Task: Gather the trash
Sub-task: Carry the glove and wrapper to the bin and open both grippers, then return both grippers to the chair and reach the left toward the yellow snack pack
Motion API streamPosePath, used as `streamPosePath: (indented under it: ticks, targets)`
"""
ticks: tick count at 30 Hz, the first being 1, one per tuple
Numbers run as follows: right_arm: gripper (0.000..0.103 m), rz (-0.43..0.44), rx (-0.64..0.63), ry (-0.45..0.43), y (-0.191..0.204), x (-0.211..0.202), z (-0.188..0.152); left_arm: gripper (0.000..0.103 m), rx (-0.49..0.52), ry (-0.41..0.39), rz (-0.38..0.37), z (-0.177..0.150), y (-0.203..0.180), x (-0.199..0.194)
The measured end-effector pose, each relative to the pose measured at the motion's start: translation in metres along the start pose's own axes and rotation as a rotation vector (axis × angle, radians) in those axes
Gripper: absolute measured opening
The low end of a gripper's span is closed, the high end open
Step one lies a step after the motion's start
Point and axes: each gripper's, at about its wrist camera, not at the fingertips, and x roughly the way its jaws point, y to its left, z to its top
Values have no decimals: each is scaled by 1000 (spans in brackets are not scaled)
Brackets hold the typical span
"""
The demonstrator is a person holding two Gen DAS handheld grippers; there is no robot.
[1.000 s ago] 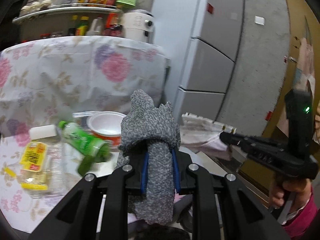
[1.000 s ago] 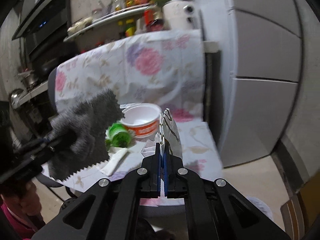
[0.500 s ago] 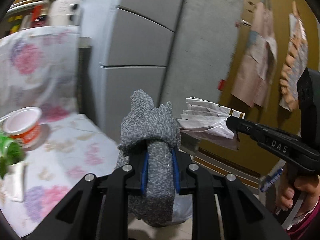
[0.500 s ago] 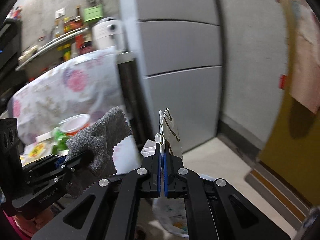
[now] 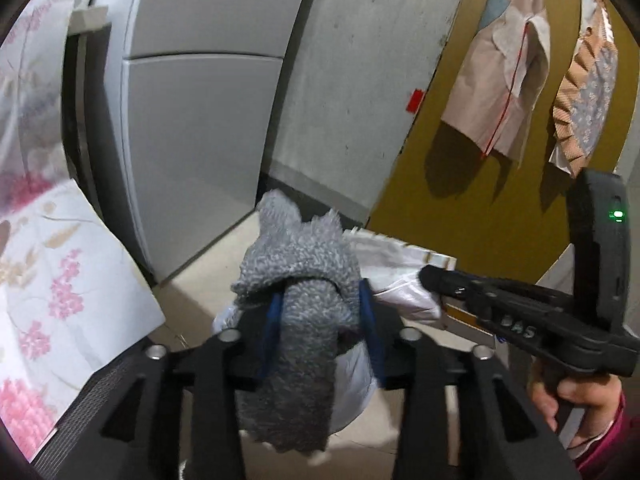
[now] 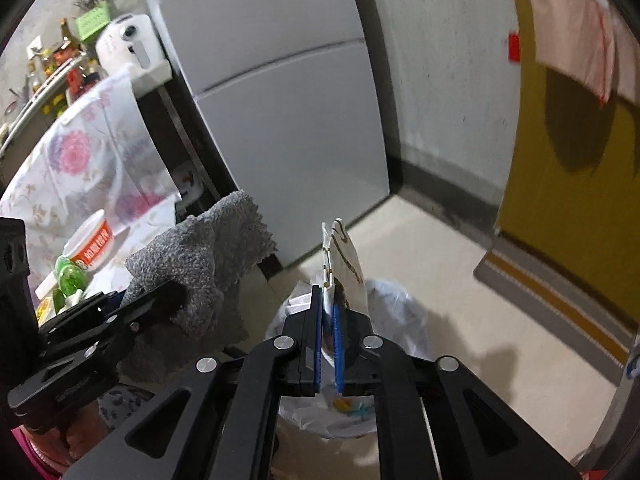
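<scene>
Grey knitted cloth (image 5: 304,316), nubbly and rolled, stands between the blue pads of the left gripper (image 5: 318,312); the jaws are opening, the pads already spread off its sides. At its 3 o'clock, a crinkled white wrapper (image 6: 340,264) with a brown printed edge stands upright in the right gripper (image 6: 328,344), whose jaws are parting slightly, pads no longer pressing it. Directly below both, at 6 o'clock, a bin lined with a thin white plastic bag (image 6: 396,304) sits on the pale tiled floor (image 6: 460,288). At 9 o'clock, a floral tablecloth (image 5: 60,280) carries a white-and-orange bowl (image 6: 90,246) and a green bottle (image 6: 70,278). At 12 o'clock rises a smooth grey refrigerator (image 6: 288,120); at 2 o'clock, an ochre door (image 5: 480,160) hung with paper bags.
</scene>
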Motion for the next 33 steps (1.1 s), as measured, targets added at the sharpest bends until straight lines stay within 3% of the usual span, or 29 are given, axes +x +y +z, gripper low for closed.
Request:
streamPosePath:
  ticks: [2, 6, 10, 15, 23, 33]
  targets:
    - [12, -9, 17, 27, -6, 14, 0, 51, -2, 14, 3, 0, 4, 7]
    - [29, -3, 46, 64, -10, 28, -2, 57, -15, 21, 16, 2, 12, 11]
    - [30, -12, 28, 36, -8, 20, 3, 57, -39, -4, 52, 6, 22, -2]
    - [31, -1, -8, -58, 11, -13, 16, 57, -67, -60, 141, 7, 41, -41]
    - [31, 119, -126, -130, 79, -48, 26, 57, -100, -133, 317, -15, 74, -126]
    - [33, 336, -357, -38, 215, -29, 4, 57, -253, -178, 557, -72, 137, -224]
